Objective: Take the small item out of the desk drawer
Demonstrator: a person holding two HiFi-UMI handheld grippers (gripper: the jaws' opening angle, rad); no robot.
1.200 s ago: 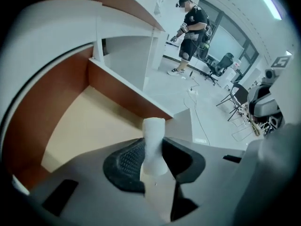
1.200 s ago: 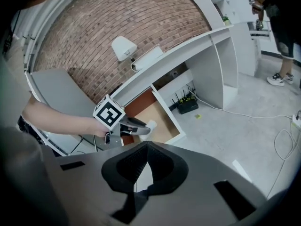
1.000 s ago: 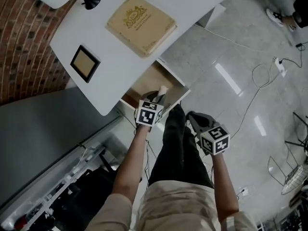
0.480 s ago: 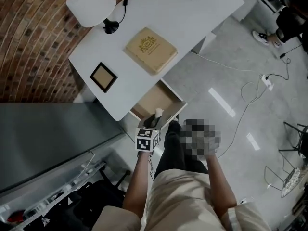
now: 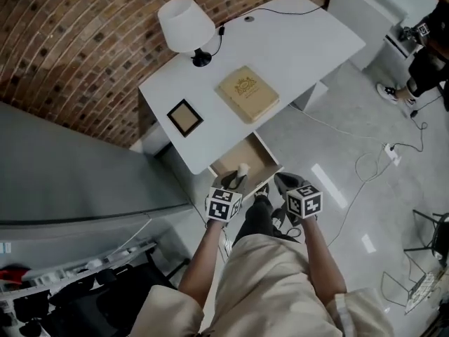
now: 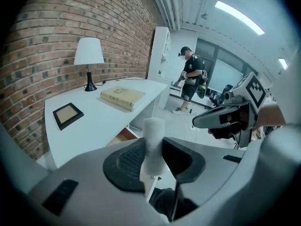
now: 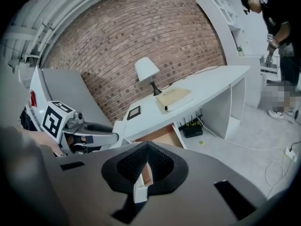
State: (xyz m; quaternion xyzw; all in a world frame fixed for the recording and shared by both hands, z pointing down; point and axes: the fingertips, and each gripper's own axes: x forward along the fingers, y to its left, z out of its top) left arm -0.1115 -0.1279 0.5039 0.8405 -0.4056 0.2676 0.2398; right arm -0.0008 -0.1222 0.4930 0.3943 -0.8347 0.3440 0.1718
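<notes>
The desk drawer (image 5: 258, 154) stands pulled out from under the white desk (image 5: 295, 44), its wooden bottom showing. My left gripper (image 5: 236, 179) hangs over the drawer's front edge, shut on a small white cylinder (image 5: 243, 169) that stands upright between its pads. The left gripper view shows that cylinder (image 6: 153, 142) clamped in my left gripper (image 6: 153, 158), with the drawer (image 6: 123, 135) below. My right gripper (image 5: 286, 182) is beside it to the right, off the drawer's front corner, its jaws together and empty. In the right gripper view my right gripper (image 7: 143, 166) points at the drawer (image 7: 162, 135).
On the desk stand a white lamp (image 5: 186, 21), a tan book (image 5: 247, 93) and a black picture frame (image 5: 185, 117). A brick wall (image 5: 84, 41) runs behind. Cables (image 5: 365, 163) lie on the glossy floor at right, where a person (image 5: 429, 44) stands. A grey panel (image 5: 70, 181) is at left.
The head view has drawn back, so the whole desk and lamp now show. The left gripper still holds the cylinder over the drawer front. The right gripper has come closer to it.
</notes>
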